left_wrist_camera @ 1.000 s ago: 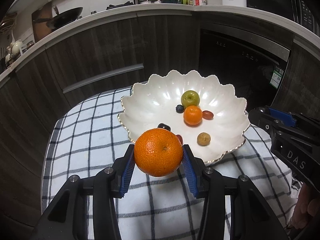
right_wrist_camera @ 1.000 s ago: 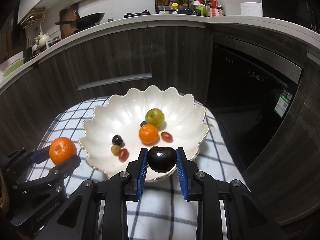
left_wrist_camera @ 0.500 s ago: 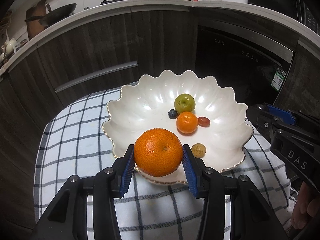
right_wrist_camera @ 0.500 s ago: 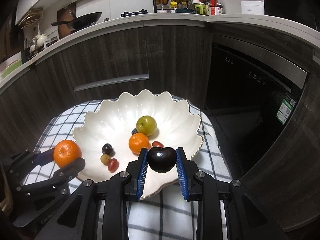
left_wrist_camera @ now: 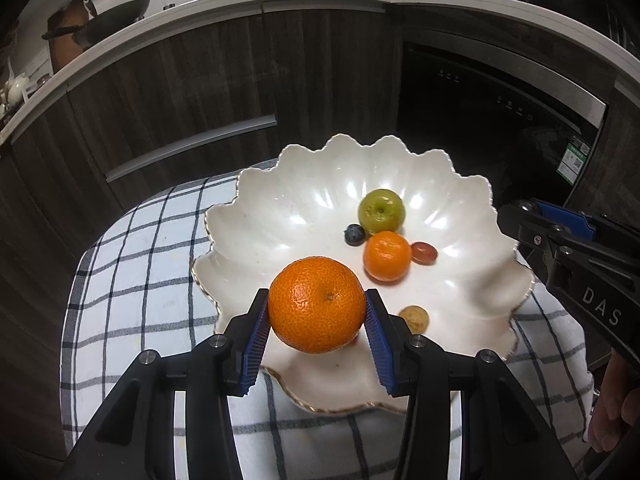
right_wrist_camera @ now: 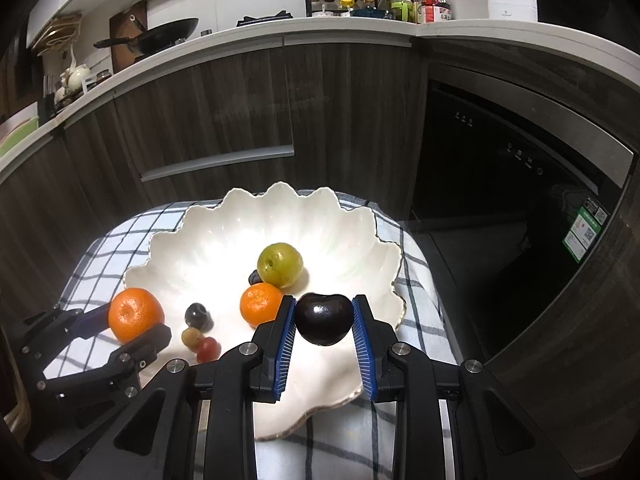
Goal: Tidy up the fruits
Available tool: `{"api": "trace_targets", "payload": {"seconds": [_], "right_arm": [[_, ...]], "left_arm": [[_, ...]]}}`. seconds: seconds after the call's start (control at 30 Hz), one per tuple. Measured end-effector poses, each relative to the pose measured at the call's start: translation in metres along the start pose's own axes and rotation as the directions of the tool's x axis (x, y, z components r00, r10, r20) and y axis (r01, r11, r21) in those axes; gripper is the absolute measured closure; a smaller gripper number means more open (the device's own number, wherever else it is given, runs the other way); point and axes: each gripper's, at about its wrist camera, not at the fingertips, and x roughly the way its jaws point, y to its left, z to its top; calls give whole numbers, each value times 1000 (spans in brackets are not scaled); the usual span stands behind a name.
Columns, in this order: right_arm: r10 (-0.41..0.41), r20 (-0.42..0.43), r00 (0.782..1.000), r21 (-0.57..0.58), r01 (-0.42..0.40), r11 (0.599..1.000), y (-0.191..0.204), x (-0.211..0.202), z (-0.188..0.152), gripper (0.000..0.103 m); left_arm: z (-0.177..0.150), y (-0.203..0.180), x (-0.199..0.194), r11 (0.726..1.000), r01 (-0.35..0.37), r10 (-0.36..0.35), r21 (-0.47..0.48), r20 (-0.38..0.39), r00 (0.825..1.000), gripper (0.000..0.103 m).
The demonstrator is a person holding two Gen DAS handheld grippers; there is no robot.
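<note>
Left wrist view: left tongs [left_wrist_camera: 316, 312] clamping a large mandarin [left_wrist_camera: 316, 304], hovering over the near rim of the scalloped white bowl [left_wrist_camera: 280, 216]. Right wrist view: right tongs [right_wrist_camera: 324, 320] pinching a dark plum [right_wrist_camera: 323, 318], hanging above the same bowl, near a small mandarin [right_wrist_camera: 260, 304] and green fruit [right_wrist_camera: 279, 265].

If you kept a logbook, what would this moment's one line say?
left gripper: shut on big orange over bowl | right gripper: shut on dark plum over bowl | neither released

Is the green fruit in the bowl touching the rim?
No, the green fruit lies near the middle of the bowl, well clear of its scalloped rim.
</note>
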Motion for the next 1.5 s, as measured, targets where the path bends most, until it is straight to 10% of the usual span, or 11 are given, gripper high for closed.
{"api": "trace_targets", "payload": {"seconds": [0.6, 0.8, 1.03, 1.5], "right_arm": [[-29, -69, 997, 50, 33, 998, -4, 42, 4, 73], [-52, -51, 997, 53, 54, 997, -5, 39, 5, 41], [-71, -32, 997, 56, 73, 996, -7, 31, 7, 33], [-89, 10, 996, 46, 88, 995, 0, -1, 5, 26]], "left_arm": [[12, 22, 33, 999, -23, 23, -32, -25, 999, 56], [14, 22, 21, 998, -50, 51, -24, 37, 998, 30], [18, 24, 12, 996, -76, 78, -39, 56, 995, 9], [14, 31, -21, 994, -91, 97, -67, 85, 992, 7]]}}
